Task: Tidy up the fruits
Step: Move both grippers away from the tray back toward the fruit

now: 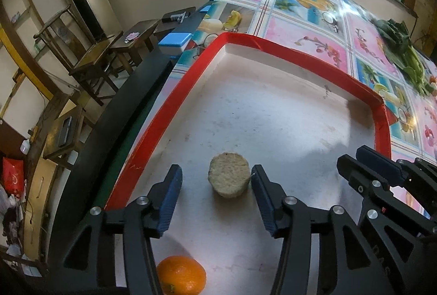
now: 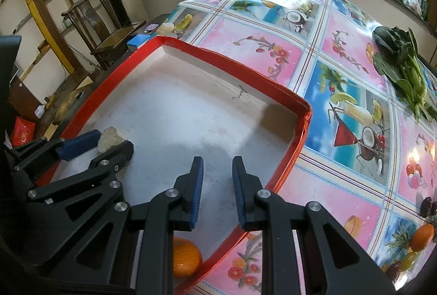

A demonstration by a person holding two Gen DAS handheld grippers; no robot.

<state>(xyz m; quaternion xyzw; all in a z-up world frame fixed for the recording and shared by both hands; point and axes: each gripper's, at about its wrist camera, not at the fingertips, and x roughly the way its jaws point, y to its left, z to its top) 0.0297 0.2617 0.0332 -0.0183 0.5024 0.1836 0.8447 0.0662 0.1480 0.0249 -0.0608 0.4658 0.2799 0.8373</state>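
Between my left gripper's parted pads sits the pale fruit on the tray floor, released, I judge, since one pad stands clear. At six o'clock lies the orange. My right gripper, closed and empty, waits at three.

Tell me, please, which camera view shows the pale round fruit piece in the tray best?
The left wrist view: the pale round piece sits unobstructed, centred between the left hand-held gripper fingers. The right wrist view shows only a sliver, mostly hidden behind that gripper.
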